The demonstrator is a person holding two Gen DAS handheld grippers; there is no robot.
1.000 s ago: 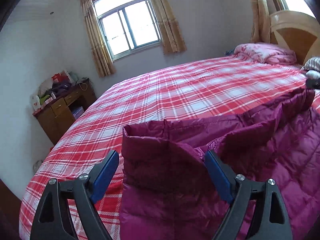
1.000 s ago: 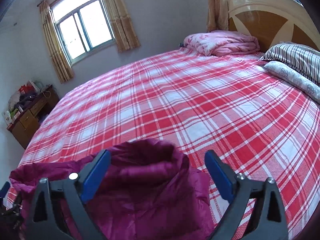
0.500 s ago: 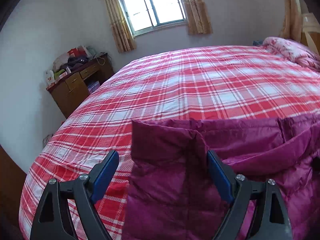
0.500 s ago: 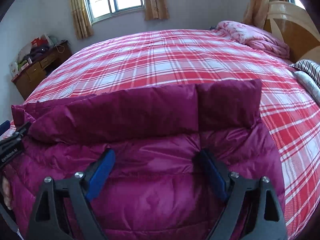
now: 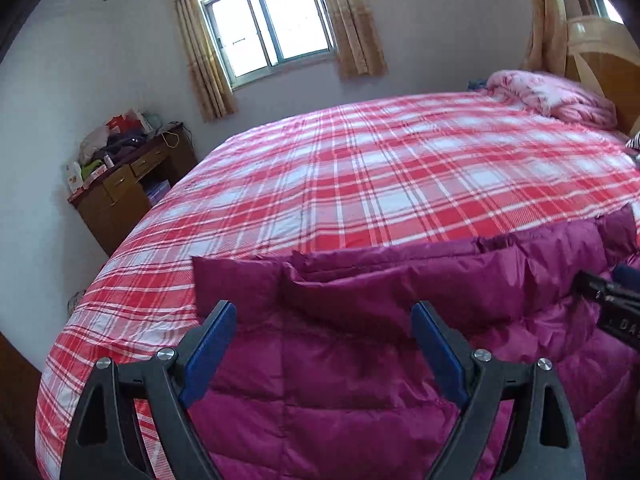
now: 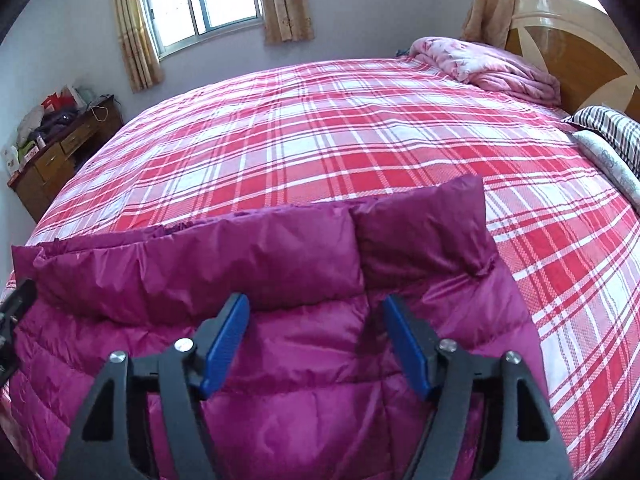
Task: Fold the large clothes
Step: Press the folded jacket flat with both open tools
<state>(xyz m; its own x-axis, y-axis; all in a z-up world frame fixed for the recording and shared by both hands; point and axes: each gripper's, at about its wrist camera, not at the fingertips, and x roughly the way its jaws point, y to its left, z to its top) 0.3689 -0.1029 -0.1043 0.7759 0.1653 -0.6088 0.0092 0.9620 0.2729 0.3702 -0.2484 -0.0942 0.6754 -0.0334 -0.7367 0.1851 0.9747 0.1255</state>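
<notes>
A: One fold in so far, by my judgement. The magenta down jacket lies spread on the near part of the red plaid bedspread, and a band along its far edge is turned over toward us, lying on the body as a puffy strip.

B: Seen the same from the left side?

A: Yes. In the left wrist view the folded band runs right across, with its left corner near the left edge of the bed.

B: Claws?

A: Left gripper is released, jaws spread wide over the jacket's left end, nothing pinched between the pads. Right gripper is closing its jaws over the quilted body just near of the folded band; fabric sits between them, but the pads are not yet pressing on it, so no hold.

B: What's left?

A: Most of it, I'd judge. The jacket is still wide across the bed; side-to-side folds and a final halving look undone. Whether the sleeves are tucked in, I cannot tell.

B: Other things on the bed?

A: Pink quilt and striped pillow far right by the headboard, well apart from the jacket.
</notes>
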